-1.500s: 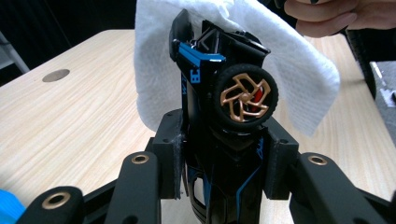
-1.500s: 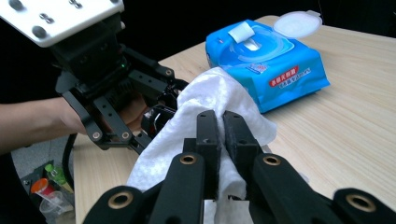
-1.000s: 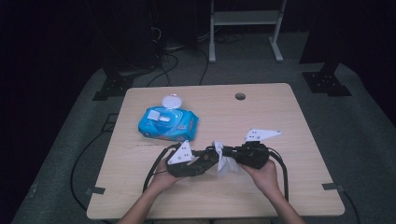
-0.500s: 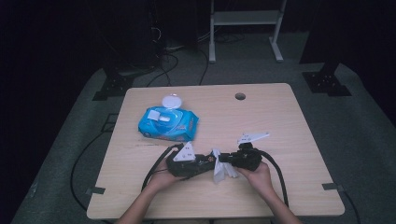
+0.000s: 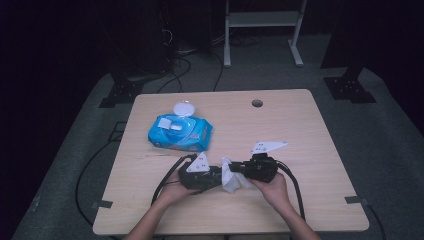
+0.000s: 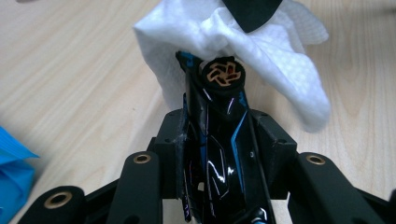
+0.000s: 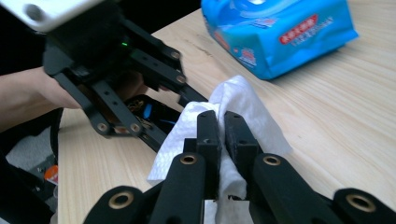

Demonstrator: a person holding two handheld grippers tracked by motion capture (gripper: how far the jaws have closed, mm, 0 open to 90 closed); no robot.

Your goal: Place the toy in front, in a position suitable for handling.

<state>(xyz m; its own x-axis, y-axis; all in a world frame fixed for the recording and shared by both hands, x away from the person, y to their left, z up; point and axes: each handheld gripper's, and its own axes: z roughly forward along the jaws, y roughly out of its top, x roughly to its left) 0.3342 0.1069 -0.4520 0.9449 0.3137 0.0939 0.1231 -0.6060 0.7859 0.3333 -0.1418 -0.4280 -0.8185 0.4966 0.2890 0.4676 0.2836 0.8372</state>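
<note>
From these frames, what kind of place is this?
Likely a lab or recording room: a bare wooden table on grey carpet, cables trailing across the floor, dark equipment stands behind it.

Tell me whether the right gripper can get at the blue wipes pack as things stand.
Probably not yet: the right gripper is shut on the white wipe, though bare table lies before the blue wipes pack.

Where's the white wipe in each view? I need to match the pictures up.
High view: white wipe low centre, between the two grippers.
Left gripper view: top centre, draped over the black object's tip.
Right gripper view: centre, pinched in the jaws.
Shared landmark: blue wipes pack.
</note>
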